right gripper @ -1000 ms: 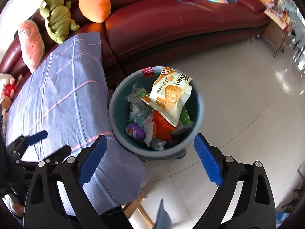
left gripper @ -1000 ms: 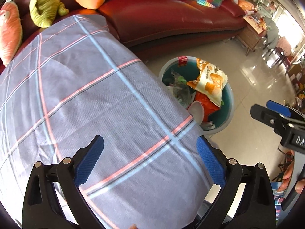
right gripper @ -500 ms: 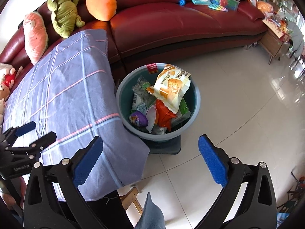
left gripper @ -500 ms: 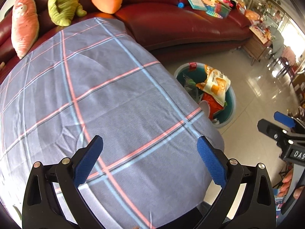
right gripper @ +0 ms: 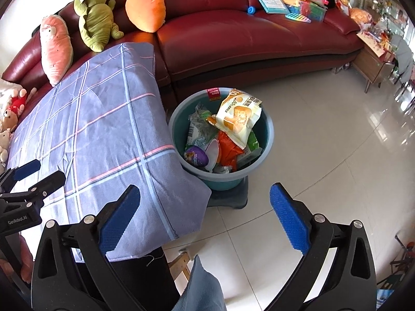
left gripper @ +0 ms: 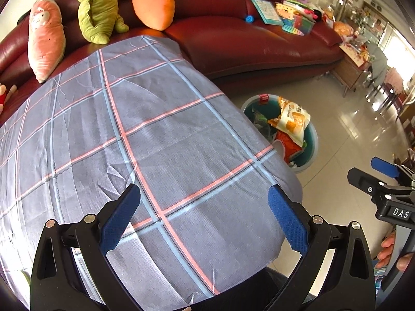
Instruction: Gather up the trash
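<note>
A teal trash bin (right gripper: 269, 129) stands on the floor by the table's corner, full of wrappers. A yellow and white snack bag (right gripper: 237, 119) lies on top, over an orange wrapper (right gripper: 228, 147) and a purple egg-shaped pack (right gripper: 195, 155). My right gripper (right gripper: 205, 197) hangs open and empty above the floor, short of the bin. My left gripper (left gripper: 203, 202) is open and empty over the blue-grey plaid tablecloth (left gripper: 155, 129), with the bin (left gripper: 315, 140) and snack bag (left gripper: 291, 123) beyond the cloth's right edge. Each gripper shows at the other view's side: right gripper (left gripper: 373, 172), left gripper (right gripper: 39, 175).
A dark red sofa (right gripper: 246, 39) curves behind the table and bin, bearing plush toys (right gripper: 94, 15), books and toys (right gripper: 301, 5). A wooden side table (right gripper: 373, 64) stands at the right. Glossy tiled floor (right gripper: 324, 155) lies right of the bin. A trouser leg (right gripper: 199, 285) is below.
Both grippers have drawn back and up from the bin, which looks smaller and farther. More of the tablecloth and sofa has come into both views. The right jaws stand slightly wider.
</note>
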